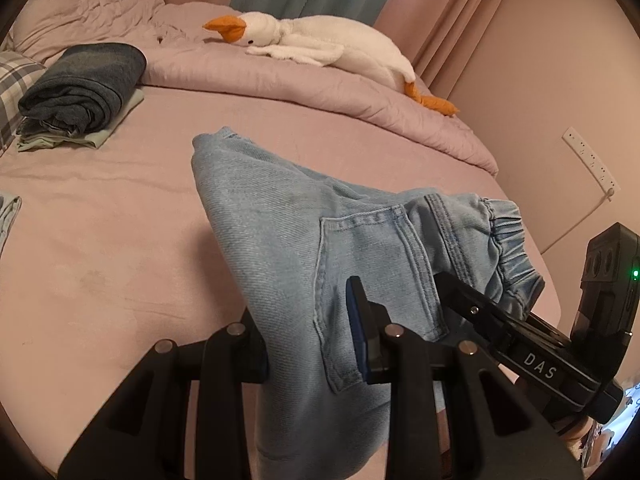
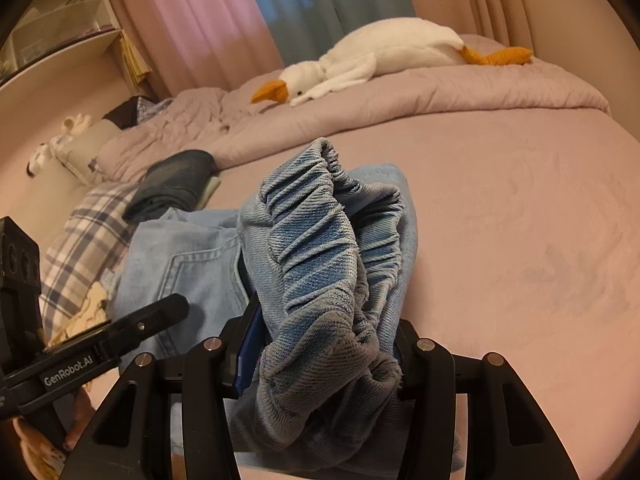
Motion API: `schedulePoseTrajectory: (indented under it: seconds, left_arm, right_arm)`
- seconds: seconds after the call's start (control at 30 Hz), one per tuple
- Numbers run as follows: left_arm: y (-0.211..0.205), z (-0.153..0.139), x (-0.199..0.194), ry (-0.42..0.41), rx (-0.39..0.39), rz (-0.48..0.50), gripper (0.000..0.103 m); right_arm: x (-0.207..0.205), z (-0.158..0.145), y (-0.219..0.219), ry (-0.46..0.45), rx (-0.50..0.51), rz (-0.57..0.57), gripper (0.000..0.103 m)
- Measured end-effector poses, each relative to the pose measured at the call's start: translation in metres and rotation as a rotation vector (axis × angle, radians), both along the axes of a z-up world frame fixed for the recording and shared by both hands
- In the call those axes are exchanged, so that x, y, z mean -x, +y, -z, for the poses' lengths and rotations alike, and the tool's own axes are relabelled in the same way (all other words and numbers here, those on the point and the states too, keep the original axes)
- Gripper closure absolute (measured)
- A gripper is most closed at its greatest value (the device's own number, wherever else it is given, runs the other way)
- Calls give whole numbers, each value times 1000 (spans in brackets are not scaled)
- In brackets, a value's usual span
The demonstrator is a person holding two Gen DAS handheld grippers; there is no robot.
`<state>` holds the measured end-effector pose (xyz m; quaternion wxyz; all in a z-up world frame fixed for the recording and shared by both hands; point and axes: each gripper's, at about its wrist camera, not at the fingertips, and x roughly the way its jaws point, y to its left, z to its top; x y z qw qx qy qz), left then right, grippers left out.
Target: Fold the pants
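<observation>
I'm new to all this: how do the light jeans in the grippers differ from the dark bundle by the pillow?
The jeans are pale blue; the bundle is dark blue-grey. The jeans hang loose and bunched, clamped by the left gripper and right gripper; the bundle lies folded on the bed, untouched. The jeans show an elastic waistband and a pocket; the bundle shows only folds. Both look like clothing.

A pink-sheeted bed (image 1: 100, 216) carries a rumpled duvet (image 1: 304, 84) with a plush goose (image 1: 340, 46); folded clothes (image 1: 84, 88) lie nearby.

Light blue denim pants (image 1: 288, 240), elastic waistband bunched, lifted above bed
</observation>
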<state>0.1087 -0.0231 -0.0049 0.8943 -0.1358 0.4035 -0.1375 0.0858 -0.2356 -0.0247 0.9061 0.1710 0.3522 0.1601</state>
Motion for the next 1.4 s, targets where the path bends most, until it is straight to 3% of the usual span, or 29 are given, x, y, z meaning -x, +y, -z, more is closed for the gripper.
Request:
schedulePoseTrajectory:
  seconds: [0.3, 0.6, 0.7, 0.87, 1.13, 1.4]
  left_arm:
    - [-10, 28, -26, 70, -9, 36, 75]
    - [-14, 64, -43, 196, 2, 49, 75]
    - [-11, 67, -43, 203, 9, 43, 74]
    - [-9, 68, -45, 225, 19, 35, 74]
    - [-11, 72, -42, 238, -13, 21, 53]
    - [-6, 51, -18, 196, -10, 3, 41]
  right_arm:
    - [-15, 16, -6, 80, 11, 39, 50]
    - [-28, 37, -2, 208, 56, 52, 49]
    - [-33, 47, -3, 269, 61, 63, 46]
    - [-31, 47, -6, 274, 50, 63, 46]
    - [-31, 48, -10, 299, 51, 70, 38]
    - [-24, 47, -21, 324, 69, 94, 34]
